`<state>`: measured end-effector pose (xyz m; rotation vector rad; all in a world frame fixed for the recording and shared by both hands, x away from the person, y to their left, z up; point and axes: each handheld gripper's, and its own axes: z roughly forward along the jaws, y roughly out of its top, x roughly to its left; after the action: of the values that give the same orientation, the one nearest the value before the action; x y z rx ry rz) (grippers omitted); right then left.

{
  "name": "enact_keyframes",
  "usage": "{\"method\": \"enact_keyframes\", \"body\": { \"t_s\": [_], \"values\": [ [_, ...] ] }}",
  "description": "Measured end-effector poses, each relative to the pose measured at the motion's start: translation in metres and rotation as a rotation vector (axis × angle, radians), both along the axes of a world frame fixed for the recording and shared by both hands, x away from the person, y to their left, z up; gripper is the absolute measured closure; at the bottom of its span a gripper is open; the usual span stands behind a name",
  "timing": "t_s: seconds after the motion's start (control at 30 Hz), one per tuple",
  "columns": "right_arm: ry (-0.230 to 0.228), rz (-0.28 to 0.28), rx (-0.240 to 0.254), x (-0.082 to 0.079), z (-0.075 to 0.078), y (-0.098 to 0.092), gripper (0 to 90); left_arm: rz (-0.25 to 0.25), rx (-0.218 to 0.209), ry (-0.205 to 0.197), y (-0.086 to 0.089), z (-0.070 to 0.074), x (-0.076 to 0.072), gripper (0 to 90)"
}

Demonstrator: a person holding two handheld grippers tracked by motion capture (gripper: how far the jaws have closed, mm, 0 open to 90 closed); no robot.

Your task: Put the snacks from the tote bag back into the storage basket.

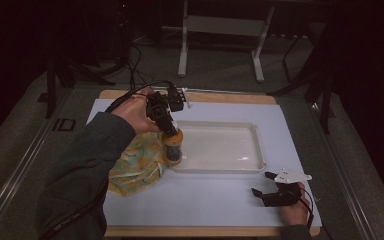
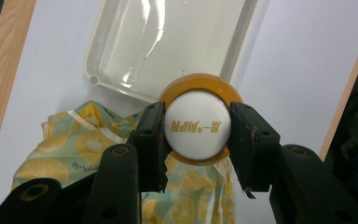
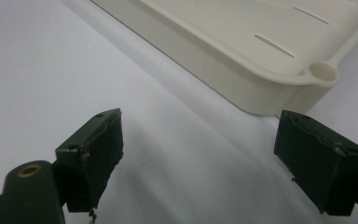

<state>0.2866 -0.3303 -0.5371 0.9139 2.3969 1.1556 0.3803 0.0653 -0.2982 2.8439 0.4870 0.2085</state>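
Observation:
My left gripper (image 1: 171, 134) points down and is shut on the white cap of an orange jar (image 1: 173, 148). From above, in the left gripper view, the jar (image 2: 196, 125) sits with a jaw pad pressed on each side of its cap, over the near left rim of the white tray (image 2: 168, 42). The jar hangs beside the tray (image 1: 220, 146) and over a yellow lemon-print bag (image 1: 135, 165). Near the table's front right my right gripper (image 1: 261, 184) rests open, nothing between its pads; the tray's corner (image 3: 321, 72) lies just ahead of it.
A white sheet (image 1: 205, 195) covers the wooden board (image 1: 220, 98). The lemon-print bag (image 2: 74, 154) lies crumpled left of the tray. A white desk frame (image 1: 220, 30) stands on the floor beyond the table. Dark cables run off the far left.

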Motion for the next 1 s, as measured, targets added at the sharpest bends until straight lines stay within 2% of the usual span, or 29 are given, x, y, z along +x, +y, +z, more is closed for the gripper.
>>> {"method": "enact_keyframes", "body": {
  "t_s": [0.53, 1.0],
  "values": [
    [0.006, 0.004, 0.006, 0.001, 0.000, -0.001, 15.1, -0.027, 0.015, -0.006, -0.017, -0.007, 0.005, 58.8],
    [0.003, 0.003, 0.008, 0.001, 0.000, -0.001, 15.1, -0.033, 0.005, -0.014, -0.026, -0.015, 0.007, 58.8]
  ]
}}
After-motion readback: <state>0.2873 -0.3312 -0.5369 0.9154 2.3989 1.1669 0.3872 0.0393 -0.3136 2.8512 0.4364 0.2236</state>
